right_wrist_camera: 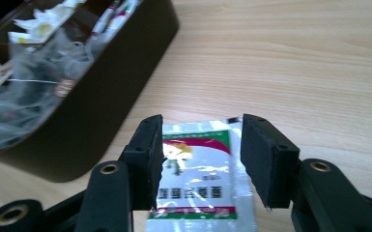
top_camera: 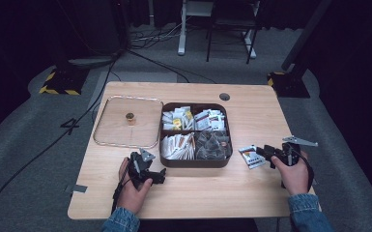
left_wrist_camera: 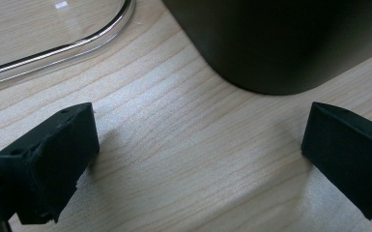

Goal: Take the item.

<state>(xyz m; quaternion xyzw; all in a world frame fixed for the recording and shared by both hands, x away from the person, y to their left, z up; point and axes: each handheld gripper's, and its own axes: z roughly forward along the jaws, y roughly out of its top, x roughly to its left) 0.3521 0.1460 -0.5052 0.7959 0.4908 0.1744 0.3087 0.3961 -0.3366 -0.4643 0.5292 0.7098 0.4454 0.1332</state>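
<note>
Left to right across the table. Far left we see the clear lid (top_camera: 128, 122) lying flat beside the box, its knob up, so the box is already uncovered.

Left gripper (top_camera: 147, 173) sits low on the table just in front of the dark compartment box (top_camera: 194, 163). In the left gripper view its jaws stand spread wide with only bare wood between them; it pinches nothing.

The box holds sachets and tea bags in four compartments, most of them full.

Right of the box, apart from its wall, one foil sachet (right_wrist_camera: 200, 171) lies flat on the wood. Right gripper (right_wrist_camera: 202, 159) straddles it, jaws parted, one on each long edge; we see a gap on both sides, so we judge no grip.

Progress, as we read it: one sachet is out of the box and lying on the table, nothing else laid out. Whether more are to follow we cannot tell.

Orientation: in the high view the sachet's (top_camera: 251, 156) long axis runs diagonally, near end toward the person's edge, far end toward the box's right front corner. It lines up with the right gripper's reach.
</note>
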